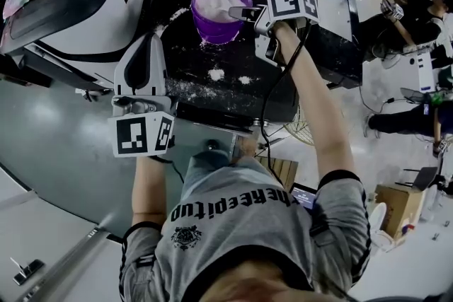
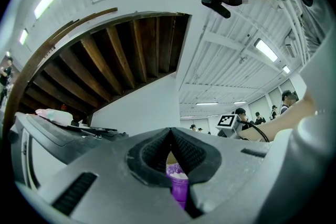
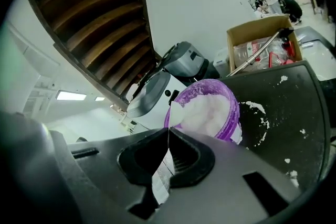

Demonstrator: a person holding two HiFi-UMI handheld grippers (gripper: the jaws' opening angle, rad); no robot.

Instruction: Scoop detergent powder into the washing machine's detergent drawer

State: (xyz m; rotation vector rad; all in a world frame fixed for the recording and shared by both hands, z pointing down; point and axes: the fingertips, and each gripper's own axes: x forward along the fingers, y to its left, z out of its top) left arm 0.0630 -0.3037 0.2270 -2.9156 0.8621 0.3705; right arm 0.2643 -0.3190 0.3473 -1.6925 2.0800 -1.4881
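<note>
Powdery black top (image 1: 283, 81), purple tub (image 1: 219, 30) heaped white, right gripper (image 1: 239, 13) pinching likely scoop (image 3: 159, 178), left gripper (image 1: 150, 42) closed

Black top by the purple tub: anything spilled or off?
Yes. White powder lies spilled in patches on the black top beside the purple tub, with more dusted on the tub's rim. The right tool is shut on the scoop at the tub. Nothing else stands out.
</note>
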